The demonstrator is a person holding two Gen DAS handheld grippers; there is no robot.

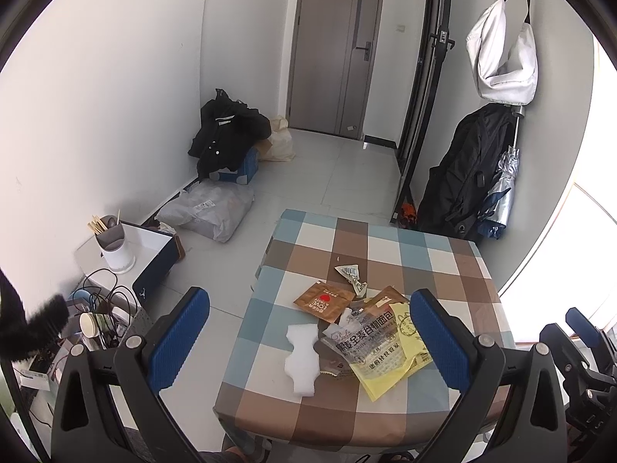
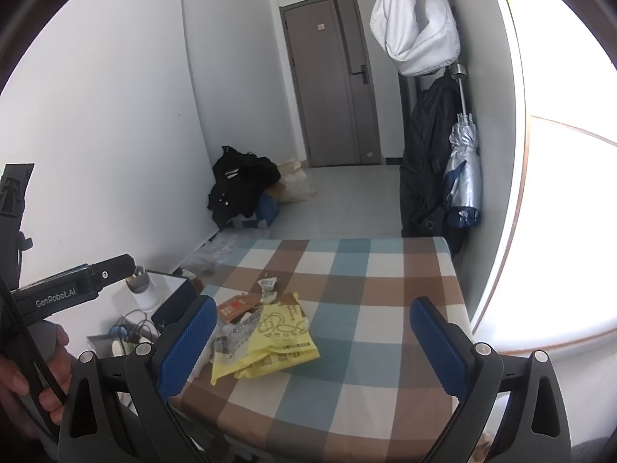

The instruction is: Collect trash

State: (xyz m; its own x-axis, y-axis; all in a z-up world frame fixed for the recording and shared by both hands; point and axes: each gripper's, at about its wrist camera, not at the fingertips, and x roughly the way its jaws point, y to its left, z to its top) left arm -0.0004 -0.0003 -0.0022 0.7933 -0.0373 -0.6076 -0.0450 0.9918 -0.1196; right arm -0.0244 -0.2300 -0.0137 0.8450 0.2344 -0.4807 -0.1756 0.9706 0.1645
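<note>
Checked cloth covers the table [image 1: 443,266], and the trash [image 1: 366,332] lies piled near its front edge. Both the left gripper [image 1: 308,339] and right gripper [image 2: 312,347] are wide open and empty. The pile sits right between the left fingers, so that one looks nearer.

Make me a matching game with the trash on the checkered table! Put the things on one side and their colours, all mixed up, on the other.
Things:
1. foam piece
2. big wrapper
3. small packet with a red dot
4. crumpled wrapper

Colours:
A. brown
B. silver
C. white
D. yellow

Pairs: 1-C, 2-D, 3-A, 4-B
</note>
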